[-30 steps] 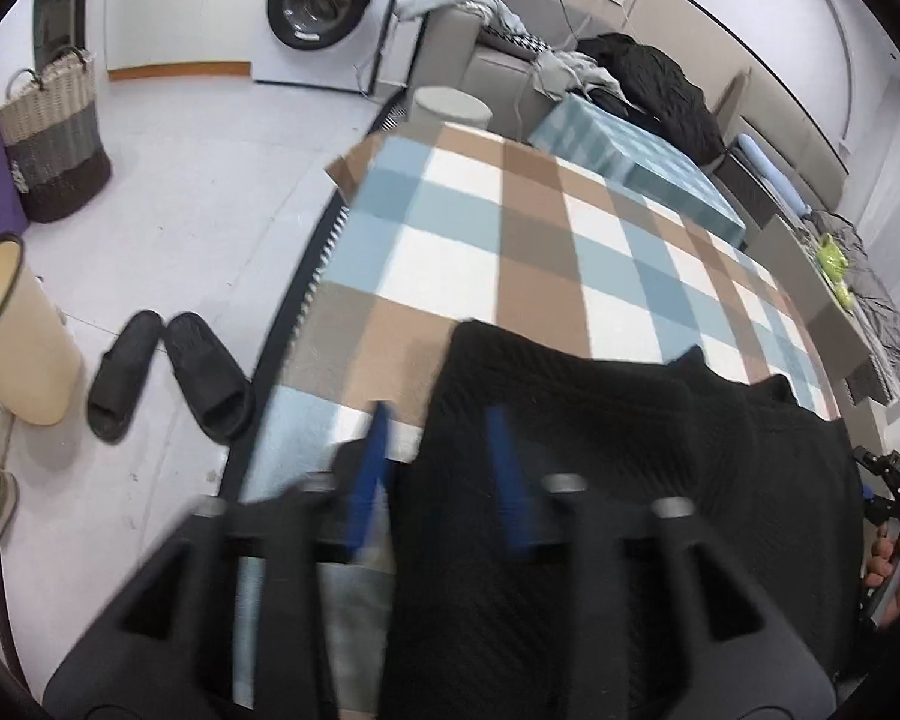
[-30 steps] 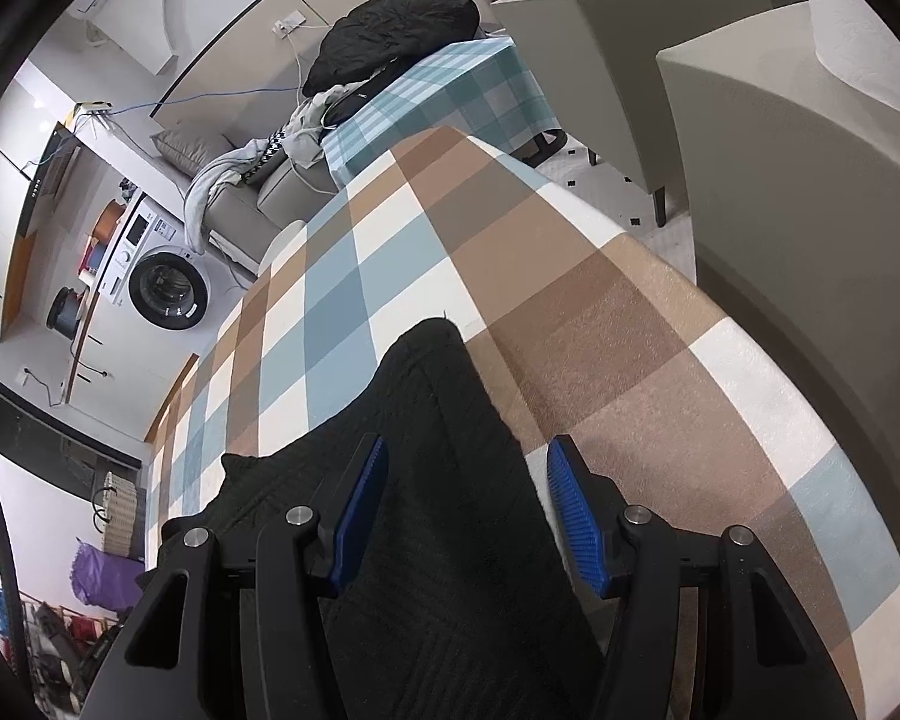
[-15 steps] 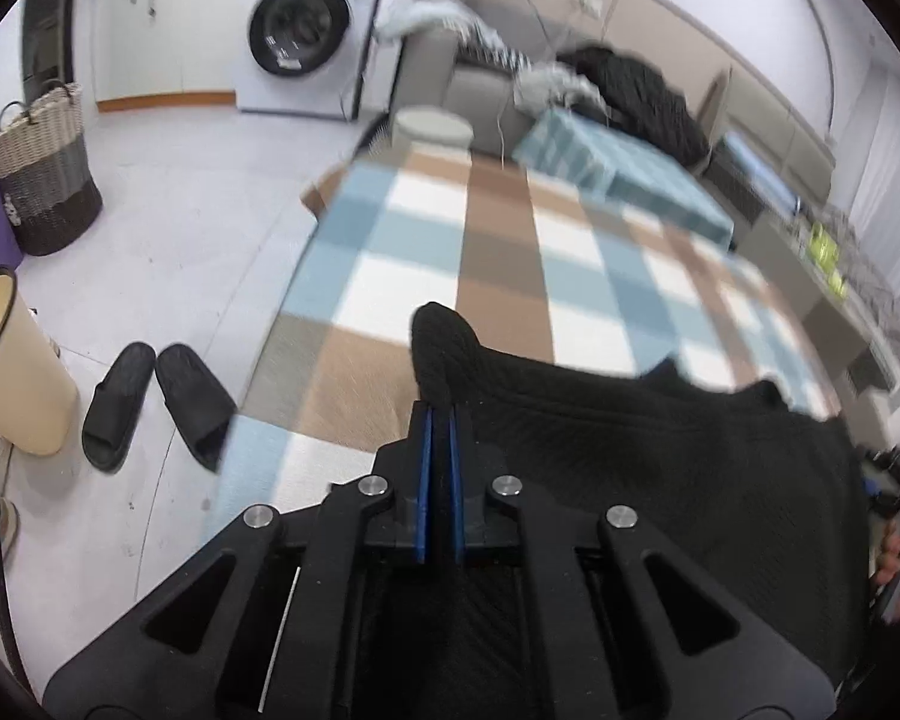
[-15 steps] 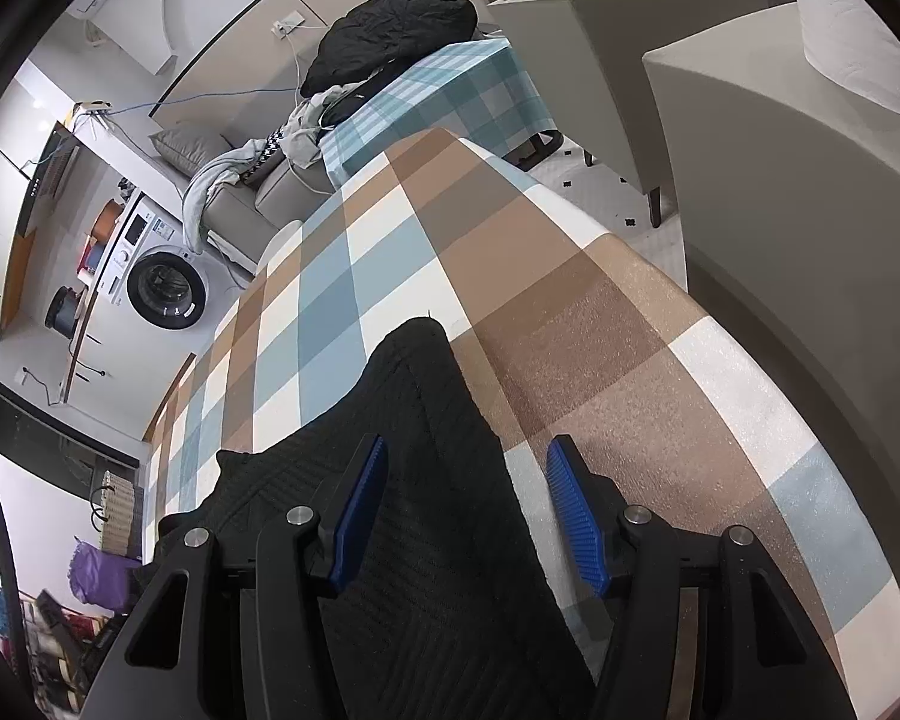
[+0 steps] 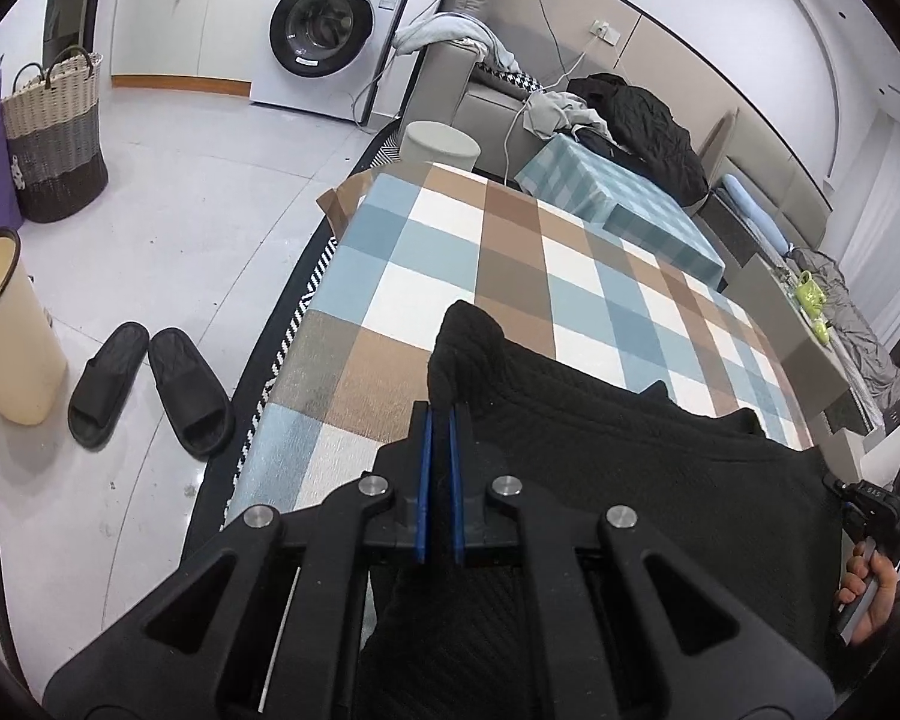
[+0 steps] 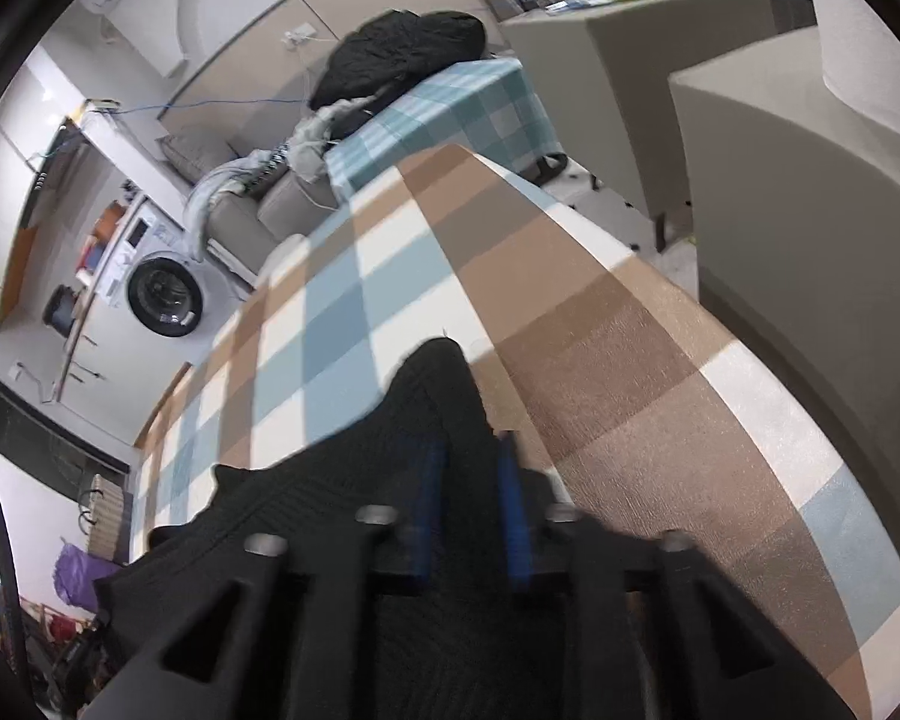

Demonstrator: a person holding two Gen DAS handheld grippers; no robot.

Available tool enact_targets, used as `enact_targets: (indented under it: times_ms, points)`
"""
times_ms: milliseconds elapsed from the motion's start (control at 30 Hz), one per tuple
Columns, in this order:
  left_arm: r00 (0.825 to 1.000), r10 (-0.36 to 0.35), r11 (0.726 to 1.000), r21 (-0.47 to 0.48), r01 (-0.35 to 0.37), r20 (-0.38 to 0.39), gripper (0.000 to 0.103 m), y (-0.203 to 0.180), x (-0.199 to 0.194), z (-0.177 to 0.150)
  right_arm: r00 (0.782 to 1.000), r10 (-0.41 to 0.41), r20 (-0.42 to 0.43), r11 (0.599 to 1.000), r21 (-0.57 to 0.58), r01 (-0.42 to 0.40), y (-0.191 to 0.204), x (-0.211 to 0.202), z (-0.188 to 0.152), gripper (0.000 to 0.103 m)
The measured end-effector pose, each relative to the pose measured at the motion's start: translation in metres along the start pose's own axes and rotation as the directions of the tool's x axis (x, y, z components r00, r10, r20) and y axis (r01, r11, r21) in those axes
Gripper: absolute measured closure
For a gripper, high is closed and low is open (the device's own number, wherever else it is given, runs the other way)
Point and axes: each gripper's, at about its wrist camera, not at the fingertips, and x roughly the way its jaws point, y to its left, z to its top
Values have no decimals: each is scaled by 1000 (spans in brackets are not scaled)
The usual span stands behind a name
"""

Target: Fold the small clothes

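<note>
A black knit garment (image 5: 630,468) lies spread across the near end of a table under a brown, blue and white checked cloth (image 5: 510,252). My left gripper (image 5: 441,414) is shut on the garment's left corner, which stands up in a peak above the pads. In the right wrist view my right gripper (image 6: 471,444) has its jaws closing on the garment's right corner (image 6: 438,384), with bunched cloth between the blurred blue pads. The right gripper's body (image 5: 876,510) and the hand (image 5: 870,594) holding it show at the left view's far right edge.
Black slippers (image 5: 150,384), a cream bin (image 5: 6,324) and a woven basket (image 5: 54,138) stand on the floor to the left. Behind the table are a washing machine (image 5: 330,30), a teal checked table (image 5: 618,204) and a sofa with clothes. A grey cabinet (image 6: 780,210) stands to the right.
The left jaws went from open around the left corner to shut on it, and the corner now stands up. The right jaws narrowed onto the right corner in the last half second.
</note>
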Motion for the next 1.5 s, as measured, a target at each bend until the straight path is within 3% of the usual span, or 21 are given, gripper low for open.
enact_targets:
  times_ms: [100,167,300,367,433,600,667,767,967,1033,1167,1300,1400,1467,1500]
  points:
    - [1000,-6,1000,1,6,13,100,1,-8,0,986,127,110,991,-46,-122,9,-22,2,96]
    - [1000,3,1000,0,-3,6,100,3,-8,-1,984,117,132,993,-42,-112,13,-25,4,95]
    - [1000,19,998,-53,-20,-21,97,14,-8,-6,998,48,46,999,-14,-47,11,-10,5,85]
    - [999,32,998,-56,-34,-36,85,17,-9,-9,999,49,18,999,-1,-49,7,-8,3,78]
    - [998,47,997,-55,-49,-49,78,18,-12,-14,999,44,-8,999,18,-44,3,-10,0,62]
    - [995,81,996,-38,-83,-52,66,18,-26,-32,997,55,-61,998,-7,-55,0,-27,-12,60]
    - [995,89,995,-31,-91,-55,56,16,-31,-42,996,47,-79,999,-24,-49,-2,-33,-20,57]
    - [994,86,996,-18,-87,-75,54,13,-41,-61,994,33,-105,998,-55,-39,-7,-45,-34,55]
    - [987,103,991,97,-92,-123,30,-6,-66,-103,987,38,-157,993,-106,-55,-21,-77,-74,40]
    - [985,102,988,126,-85,-136,27,-10,-73,-115,987,13,-162,990,-139,-36,-24,-86,-85,33]
    - [982,93,987,146,-69,-164,27,-13,-83,-139,985,-37,-167,985,-175,7,-39,-101,-103,33]
    - [984,80,986,155,-55,-162,27,-15,-92,-157,987,-35,-154,977,-215,1,-44,-112,-115,33]
    - [985,77,985,164,-51,-154,27,-18,-96,-165,985,7,-171,963,-265,-53,-36,-111,-123,34]
    - [985,86,983,176,-59,-149,28,-21,-98,-168,985,-6,-170,952,-303,-46,-29,-106,-128,41]
    - [984,96,980,185,-68,-147,28,-23,-99,-171,987,-19,-158,942,-335,-35,-24,-105,-131,51]
